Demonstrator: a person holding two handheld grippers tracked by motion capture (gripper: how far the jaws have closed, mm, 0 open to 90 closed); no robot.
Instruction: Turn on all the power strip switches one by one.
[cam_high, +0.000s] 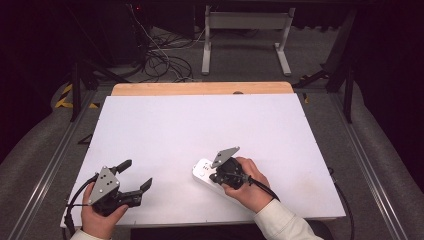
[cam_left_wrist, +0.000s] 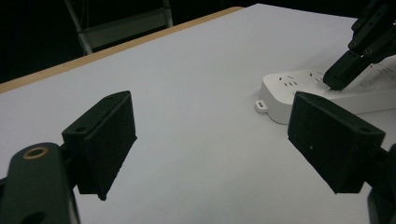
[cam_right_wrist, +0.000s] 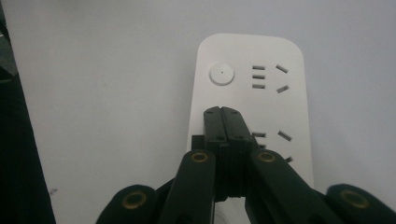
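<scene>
White, flat, round-cornered plastic power strip (cam_right_wrist: 261, 93) lying on the near right part of the matte white tabletop (cam_high: 200, 125), its smooth face carrying a round push button (cam_right_wrist: 221, 73) and groups of slotted sockets (cam_right_wrist: 268, 77). I hold the right gripper (cam_right_wrist: 227, 112) over the strip with its two black jaws clenched flat against each other, nothing between them; the joined tips sit just short of the button, above the strip's middle sockets. Whether the tips touch the plastic I cannot tell. In the left gripper view the same closed tips come down on the strip's upper face, and a small mounting tab (cam_left_wrist: 260, 105) projects from the strip's end. The left gripper (cam_high: 135, 176) rests well apart at the near left of the tabletop, jaws released and wide, holding nothing; its pads (cam_left_wrist: 109, 140) look like dull black rubber, blocky and square-edged.

Risks, as I judge them: the strip is light and smooth on a smooth board, unbraced, so a slanting push could slide or pivot it rather than work the button; the narrow tips could also slip off the button's shallow dome into a socket slot. A pale wooden edge (cam_high: 200, 88) borders the far side of the tabletop
</scene>
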